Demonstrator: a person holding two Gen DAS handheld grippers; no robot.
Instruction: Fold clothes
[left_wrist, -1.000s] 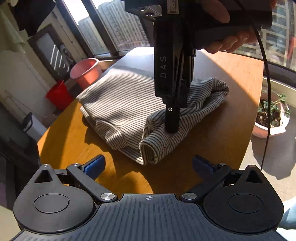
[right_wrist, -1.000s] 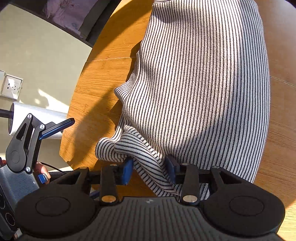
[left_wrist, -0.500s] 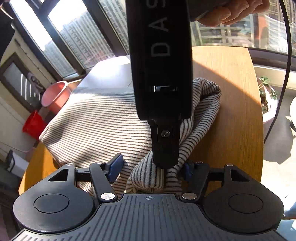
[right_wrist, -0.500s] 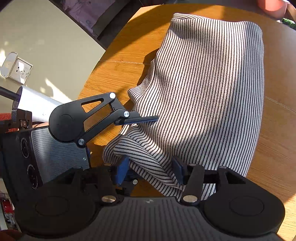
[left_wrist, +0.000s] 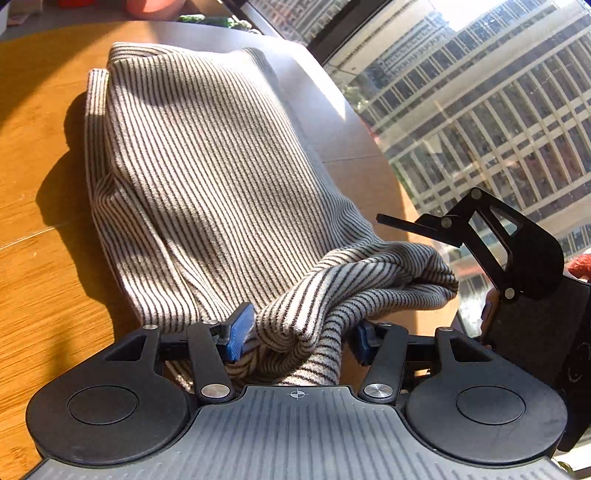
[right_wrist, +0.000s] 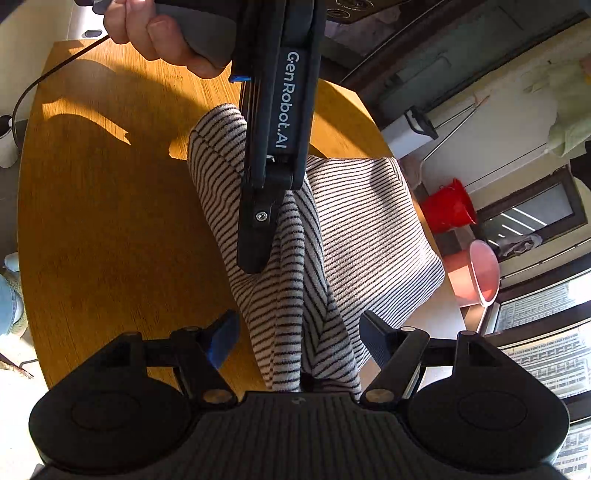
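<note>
A grey-and-black striped garment (left_wrist: 207, 177) lies partly folded on a round wooden table (left_wrist: 40, 236). My left gripper (left_wrist: 301, 334) has a bunched fold of the garment between its blue pads and grips it just above the table. My right gripper (right_wrist: 295, 338) stands wide, with the striped garment (right_wrist: 369, 236) passing between its fingers without the pads touching it. The left gripper's black body (right_wrist: 273, 147) hangs over the cloth in the right wrist view. The right gripper's linkage (left_wrist: 498, 243) shows at the right of the left wrist view.
A red bucket (right_wrist: 448, 206) and a pink basin (right_wrist: 476, 273) stand on the floor beyond the table. Large windows (left_wrist: 498, 110) with high-rise buildings outside lie past the table's edge. A cable (right_wrist: 44, 77) trails over the far table edge.
The right gripper let go of the cloth and opened wide. The left gripper moved in and closed on the bunched fold. Both views swung round over the table.
</note>
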